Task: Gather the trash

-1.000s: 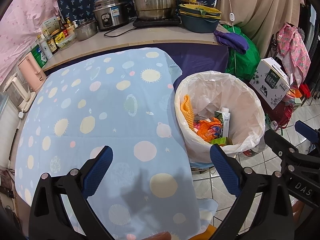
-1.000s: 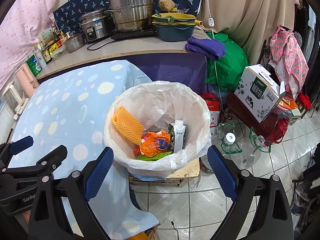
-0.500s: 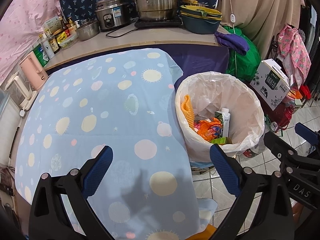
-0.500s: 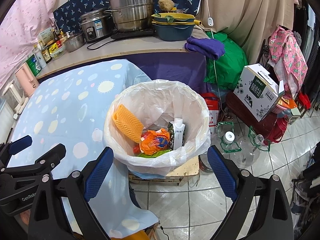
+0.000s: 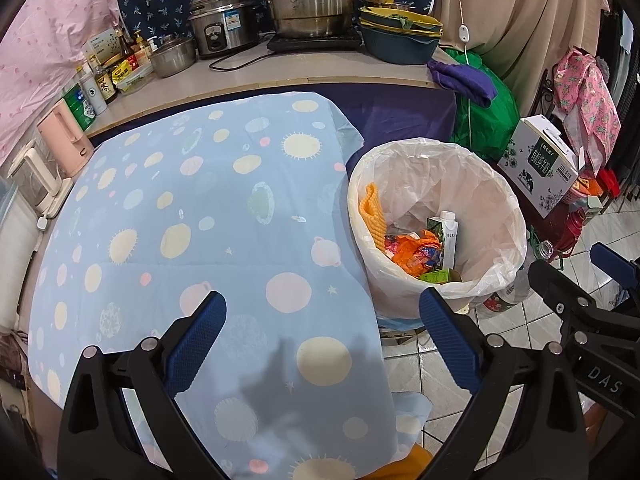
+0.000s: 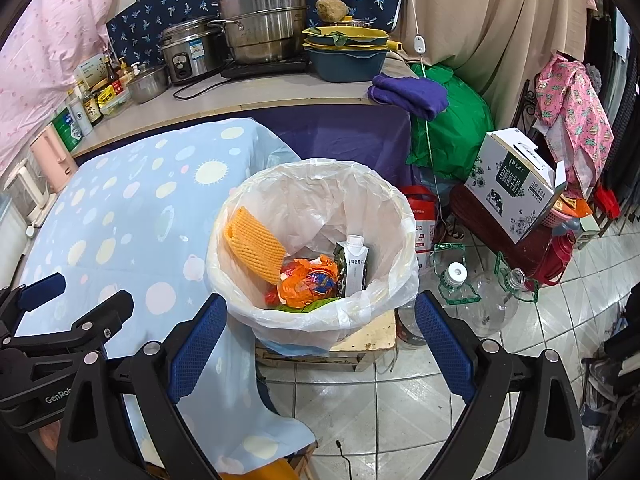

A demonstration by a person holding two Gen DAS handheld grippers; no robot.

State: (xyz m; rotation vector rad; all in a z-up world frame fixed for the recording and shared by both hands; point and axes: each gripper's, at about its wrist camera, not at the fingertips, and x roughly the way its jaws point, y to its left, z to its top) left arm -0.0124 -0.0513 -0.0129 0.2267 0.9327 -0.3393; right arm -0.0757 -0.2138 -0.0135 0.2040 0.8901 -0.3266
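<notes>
A trash bin (image 5: 496, 184) lined with a white bag stands to the right of the table; it also shows in the right wrist view (image 6: 396, 208). Inside lie an orange foam net (image 6: 254, 246), an orange wrapper (image 6: 308, 284) and a milk carton (image 6: 354, 266). My left gripper (image 5: 320, 344) is open and empty above the table's front right part. My right gripper (image 6: 320, 344) is open and empty, held above the floor just in front of the bin.
The table has a light blue dotted cloth (image 5: 192, 216). Behind it a counter (image 5: 280, 76) carries pots, a rice cooker and bottles. Empty plastic jugs (image 6: 484, 300), a white carton box (image 6: 516, 192) and a green bag (image 6: 452, 120) crowd the tiled floor right of the bin.
Both grippers have drifted back and up very slightly. Nothing was grasped or released.
</notes>
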